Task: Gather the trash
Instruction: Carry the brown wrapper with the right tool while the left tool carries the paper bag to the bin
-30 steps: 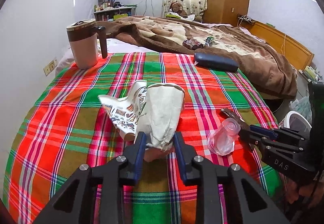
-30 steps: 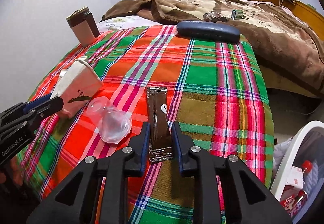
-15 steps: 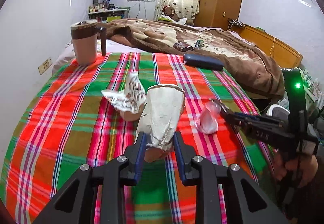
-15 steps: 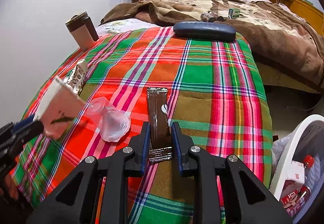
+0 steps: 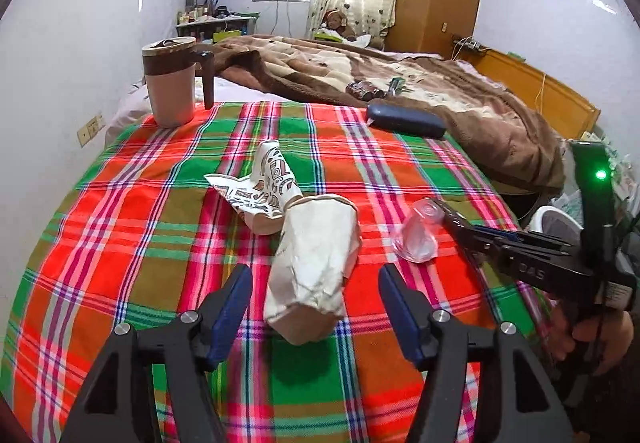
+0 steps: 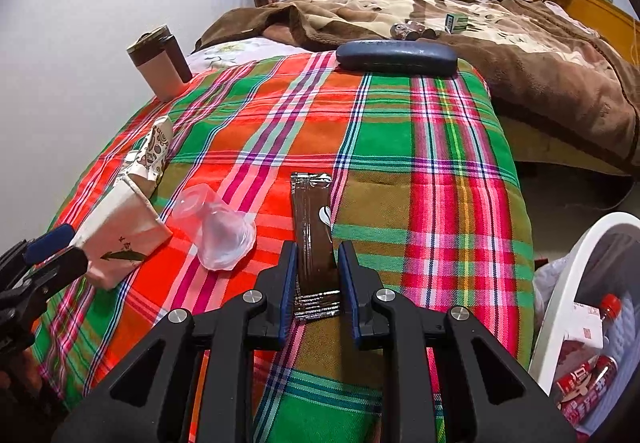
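On the plaid cloth (image 5: 132, 251) our left gripper (image 5: 316, 299) stands with its tongs wide apart either side of the paper cup (image 5: 316, 263), which lies on the cloth. Just right of the cup, our right gripper (image 6: 317, 267) has its tongs clamped on the brown wrapper (image 6: 314, 227). A plastic cup (image 6: 218, 231) lies between the two; a printed cup (image 5: 266, 187) sits just beyond the paper cup. We judge the step to be gathering; next the wrapper should travel to the bin (image 6: 560, 283), far right of the cup.
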A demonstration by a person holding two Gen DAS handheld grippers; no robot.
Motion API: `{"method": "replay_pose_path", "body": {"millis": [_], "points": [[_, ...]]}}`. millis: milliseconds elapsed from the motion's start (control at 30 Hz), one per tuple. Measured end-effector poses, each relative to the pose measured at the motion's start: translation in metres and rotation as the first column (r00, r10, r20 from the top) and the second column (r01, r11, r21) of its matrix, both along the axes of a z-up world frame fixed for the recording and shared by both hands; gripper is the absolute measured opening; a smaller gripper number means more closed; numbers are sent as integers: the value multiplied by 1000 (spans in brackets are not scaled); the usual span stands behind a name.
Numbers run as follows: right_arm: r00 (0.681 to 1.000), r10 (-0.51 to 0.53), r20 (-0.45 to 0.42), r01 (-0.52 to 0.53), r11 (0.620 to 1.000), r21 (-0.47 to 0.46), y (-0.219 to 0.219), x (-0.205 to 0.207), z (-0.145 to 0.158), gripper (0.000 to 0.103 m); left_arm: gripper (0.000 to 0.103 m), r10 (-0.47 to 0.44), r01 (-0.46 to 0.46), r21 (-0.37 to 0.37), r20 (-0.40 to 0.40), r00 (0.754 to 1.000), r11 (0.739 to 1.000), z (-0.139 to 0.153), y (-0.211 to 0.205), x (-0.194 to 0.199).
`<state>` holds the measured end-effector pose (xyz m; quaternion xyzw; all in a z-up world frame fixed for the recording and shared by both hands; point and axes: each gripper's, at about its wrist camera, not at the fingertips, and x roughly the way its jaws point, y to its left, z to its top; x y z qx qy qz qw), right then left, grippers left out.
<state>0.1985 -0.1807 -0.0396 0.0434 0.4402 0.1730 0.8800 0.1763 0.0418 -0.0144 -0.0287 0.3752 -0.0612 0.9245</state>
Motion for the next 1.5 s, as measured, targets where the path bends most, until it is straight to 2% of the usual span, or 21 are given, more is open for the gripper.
{"method": "replay_pose_path", "body": {"millis": [233,267,300,333,767,1133,1500], "points": [[1000,1,-2,-1,1000,-1,0,1,-1,22,63,-3,4,13,-65,998,1000,-17,-3,24],[1000,1,-2,-1,1000,-1,0,1,-1,22,59,-6,7,12,-71,997,1000,-18,-3,26],[1000,2,-2,-2,1000,-1,0,1,-1,22,44,-7,8,13,-76,997,1000,-19,-3,27],[1000,3,-3,-3,1000,-1,1,1,-1,22,42,-6,7,13,-78,997,1000,-19,-3,27],[1000,-11,18,11,1000,-2,-2,-7,3,22,39,-19,19,12,-50,999,1000,-9,-9,13],[996,-33,87,32,999,14,-16,-33,28,22,39,-61,61,6,22,998,998,20,-28,-17],[987,-99,125,94,994,45,-47,-61,43,22,39,-128,127,19,75,989,992,43,-62,-43]]}}
